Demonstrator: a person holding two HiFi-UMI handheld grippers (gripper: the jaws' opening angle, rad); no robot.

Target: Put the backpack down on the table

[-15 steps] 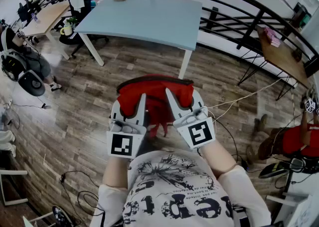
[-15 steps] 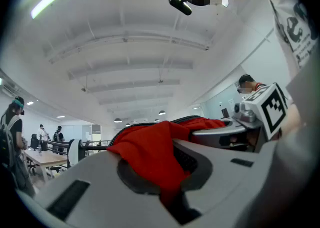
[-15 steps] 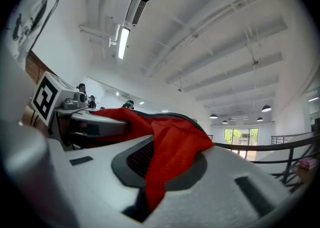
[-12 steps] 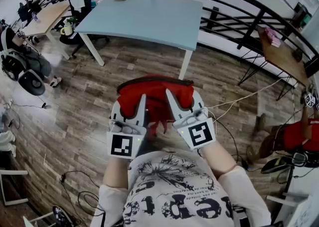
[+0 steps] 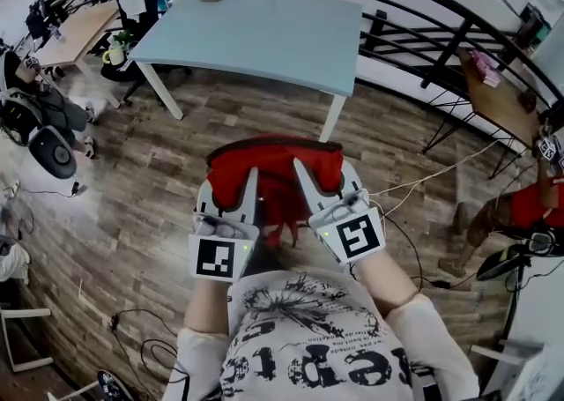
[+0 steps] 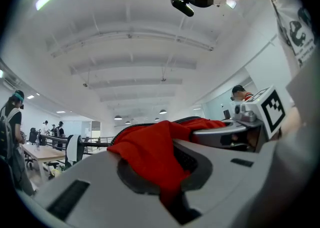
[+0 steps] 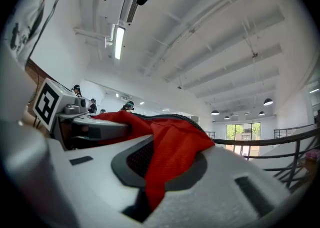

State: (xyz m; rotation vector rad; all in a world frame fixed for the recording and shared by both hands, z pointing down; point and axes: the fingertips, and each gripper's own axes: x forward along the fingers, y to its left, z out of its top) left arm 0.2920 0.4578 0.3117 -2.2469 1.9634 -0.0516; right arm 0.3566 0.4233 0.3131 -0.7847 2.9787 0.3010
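holding red backpack (image 5: 273, 159) up in front of torso w/ both grippers, side by side & level. pinching a fold of red fabric near bag's top left w/ left gripper (image 5: 227, 188), nearly shut, only the cloth's thickness between. seen close in left gripper view: left gripper (image 6: 170, 192) squeezed tight on backpack (image 6: 150, 152), cloth bunched over the pads. same on the other side w/ right gripper (image 5: 328, 181), nearly closed on a fold at top right; in right gripper view, right gripper (image 7: 145, 192) biting backpack (image 7: 170, 147). hanging over wood floor (image 5: 141, 205), not on the light blue table (image 5: 256, 33), which stands well apart ahead, in front of black railing (image 5: 414, 3).
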